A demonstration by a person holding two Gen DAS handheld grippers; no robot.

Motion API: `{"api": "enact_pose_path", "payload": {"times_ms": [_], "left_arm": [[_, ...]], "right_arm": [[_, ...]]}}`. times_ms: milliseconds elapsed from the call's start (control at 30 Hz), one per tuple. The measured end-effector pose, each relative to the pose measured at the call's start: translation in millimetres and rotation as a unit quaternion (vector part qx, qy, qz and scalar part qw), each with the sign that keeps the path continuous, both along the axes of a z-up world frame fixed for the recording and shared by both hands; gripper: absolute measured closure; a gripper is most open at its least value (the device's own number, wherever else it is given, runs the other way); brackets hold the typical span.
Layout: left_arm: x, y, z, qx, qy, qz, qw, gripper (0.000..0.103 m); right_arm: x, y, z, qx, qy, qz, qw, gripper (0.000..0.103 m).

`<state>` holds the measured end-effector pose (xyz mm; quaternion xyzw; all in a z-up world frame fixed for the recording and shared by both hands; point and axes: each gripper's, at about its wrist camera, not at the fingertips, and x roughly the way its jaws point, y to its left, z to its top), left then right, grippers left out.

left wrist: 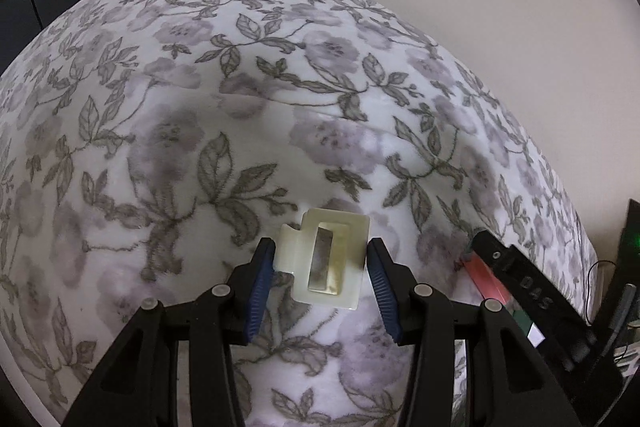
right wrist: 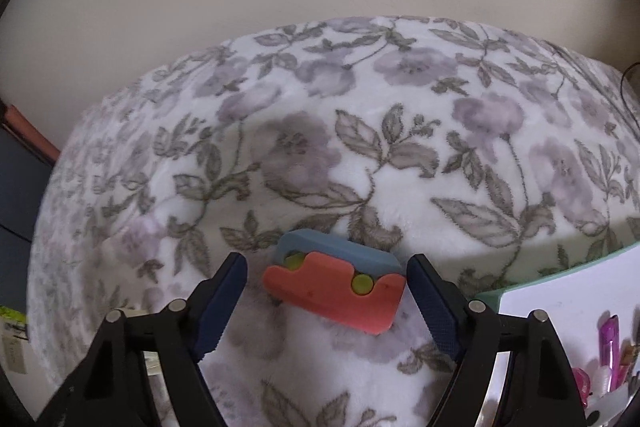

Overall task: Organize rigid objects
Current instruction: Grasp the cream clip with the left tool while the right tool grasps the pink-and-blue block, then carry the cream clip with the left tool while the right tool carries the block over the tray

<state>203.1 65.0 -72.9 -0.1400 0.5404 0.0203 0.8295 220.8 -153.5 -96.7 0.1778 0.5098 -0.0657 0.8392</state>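
Fingers first, on my left gripper [left wrist: 322, 259]: the two blue pads stand spread apart with the cream clip [left wrist: 326, 259] between them. The left pad looks to be touching the clip's side tab; the right pad sits just beside its far edge, and I cannot tell whether it makes contact. So I read this side as released, framing the clip rather than squeezing it. The clip lies flat on the floral blanket [left wrist: 200, 107], a slot down its middle. It looks like light, hard plastic, a little glossy, so I expect it to skate on the pads if I pinch the rounded corners. I would close across the straight long sides, near the middle, and gently, since the plush blanket will give under it and let it tip. At the right edge of this view the other gripper's dark finger shows, with something pink by it.

Through the right wrist camera, the right gripper [right wrist: 326, 291] is likewise spread, with the red-and-blue toy [right wrist: 334, 281] lying between its pads, clear of the left pad and just beside the right one. It rests tilted on the same blanket, with two yellow-green studs on its face. It seems stiff, light and thicker than the clip; I judge the flat short ends the safest place to grip. A white box [right wrist: 560, 307] with a green rim sits near, at the lower right.
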Motion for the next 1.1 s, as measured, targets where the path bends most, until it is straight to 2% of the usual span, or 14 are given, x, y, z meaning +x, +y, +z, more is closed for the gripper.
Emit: {"api": "enact_pose_path", "payload": {"times_ms": [133, 300, 500, 833, 1100], "left_arm": [[0.4, 2.4, -2.2, -0.005, 0.003, 0.004, 1.0000, 0.054], [0.8, 2.2, -5.2, -0.010, 0.008, 0.003, 0.9999, 0.054], [-3.0, 2.8, 1.5, -0.012, 0.004, 0.003, 0.9999, 0.054], [-21.3, -11.4, 45.8, -0.005, -0.037, -0.020, 0.9991, 0.054], [-55.1, -44.9, 81.6, 0.005, -0.074, -0.066, 0.9950, 0.054]], "right_arm": [[4.1, 6.8, -9.6, -0.025, 0.011, -0.007, 1.000, 0.026], [2.4, 15.3, -12.1, -0.058, 0.010, 0.008, 0.998, 0.026], [-9.2, 15.2, -5.6, -0.048, 0.007, 0.021, 0.999, 0.026], [-57.8, 2.8, 46.6, -0.035, -0.042, 0.030, 0.998, 0.026], [-111.7, -18.2, 84.1, -0.021, -0.069, 0.019, 0.997, 0.026]]}}
